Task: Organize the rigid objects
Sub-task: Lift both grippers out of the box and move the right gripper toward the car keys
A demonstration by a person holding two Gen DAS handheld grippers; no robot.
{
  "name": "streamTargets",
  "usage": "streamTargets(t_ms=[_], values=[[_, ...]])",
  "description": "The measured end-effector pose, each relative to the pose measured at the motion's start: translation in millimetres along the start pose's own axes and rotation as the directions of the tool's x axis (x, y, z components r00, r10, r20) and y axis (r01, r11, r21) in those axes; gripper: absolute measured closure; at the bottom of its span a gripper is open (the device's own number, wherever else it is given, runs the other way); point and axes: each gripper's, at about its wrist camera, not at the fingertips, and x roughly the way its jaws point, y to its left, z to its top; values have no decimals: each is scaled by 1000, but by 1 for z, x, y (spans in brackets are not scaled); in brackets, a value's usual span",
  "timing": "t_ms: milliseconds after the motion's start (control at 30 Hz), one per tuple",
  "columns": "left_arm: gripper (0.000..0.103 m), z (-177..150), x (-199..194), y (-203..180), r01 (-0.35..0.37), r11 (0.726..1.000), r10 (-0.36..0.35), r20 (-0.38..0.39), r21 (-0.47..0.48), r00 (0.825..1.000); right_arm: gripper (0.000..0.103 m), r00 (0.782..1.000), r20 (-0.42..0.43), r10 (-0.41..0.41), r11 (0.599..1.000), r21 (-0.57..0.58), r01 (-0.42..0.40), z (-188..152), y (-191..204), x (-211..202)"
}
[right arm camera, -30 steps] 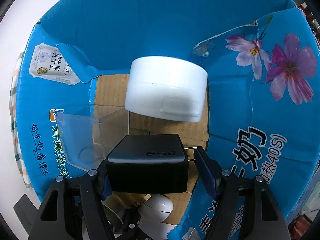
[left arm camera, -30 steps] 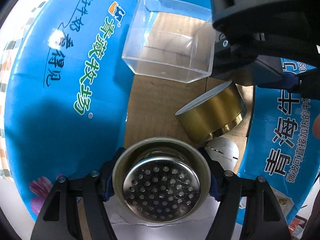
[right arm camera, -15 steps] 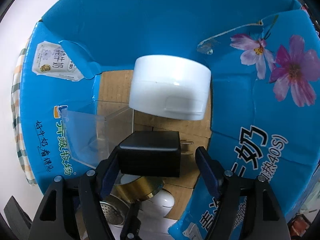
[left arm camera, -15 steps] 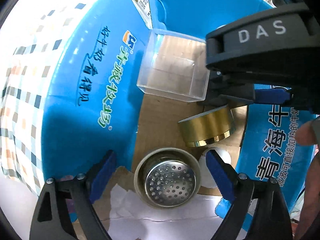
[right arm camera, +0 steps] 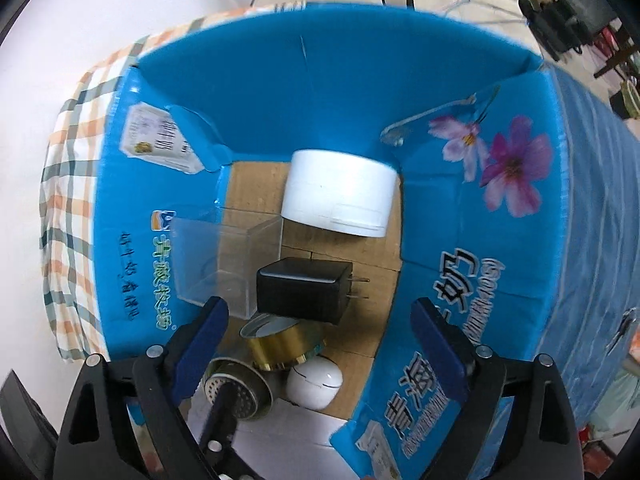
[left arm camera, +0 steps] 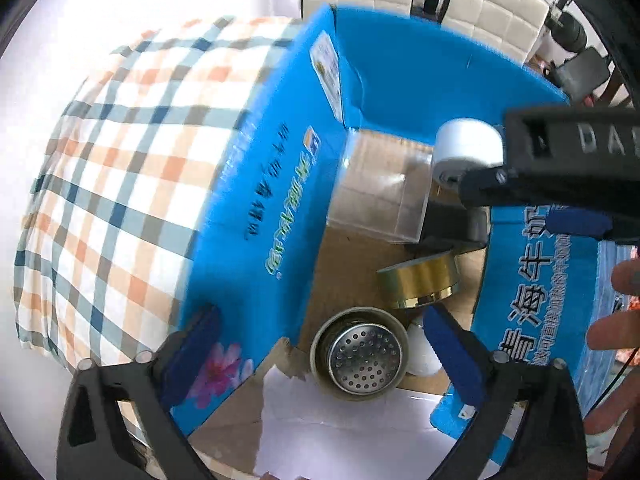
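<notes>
Inside a blue printed cardboard box (right arm camera: 320, 92) set on a checked cloth (left arm camera: 120, 160) covering the tabletop, a handful of rigid household objects lie on the brown cardboard floor. At the far end sits a white round plastic jar (right arm camera: 340, 196), and to its left stands a clear square plastic container (right arm camera: 224, 256), close against the left wall. Just beside the container, near the middle, lies a black plug-in power adapter (right arm camera: 300, 292) with its two prongs pointing right. Nearer, a gold-coloured metal ring-shaped tin (right arm camera: 280, 344) rests tilted, its far edge tucked under the adapter. At the near end a perforated stainless-steel strainer cup (left arm camera: 360, 354) stands upright, with a small white egg-shaped object (right arm camera: 316, 384) just to its right.

The left gripper (left arm camera: 320, 348) hangs above the strainer cup with its blue-padded jaws opening wide; the pads stand clear of the cup on both sides and hold nothing. The right gripper (right arm camera: 320, 336) points down over the adapter and the gold tin, its jaws likewise opening, the pads well apart from the adapter and empty. In the left wrist view the right gripper's black body crosses the right edge, with a person's fingertips (left arm camera: 608, 328) showing beyond it.
</notes>
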Motion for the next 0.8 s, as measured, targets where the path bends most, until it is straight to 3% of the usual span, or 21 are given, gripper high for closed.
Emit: streamTargets(t_ms=[467, 800], values=[[0, -1, -81, 14, -8, 1000, 5, 99, 24, 995, 4, 994, 99, 43, 999, -32, -40, -53, -32, -73], [0, -16, -129, 13, -12, 1000, 7, 177, 29, 984, 3, 970, 234, 67, 994, -102, -44, -104, -40, -131]])
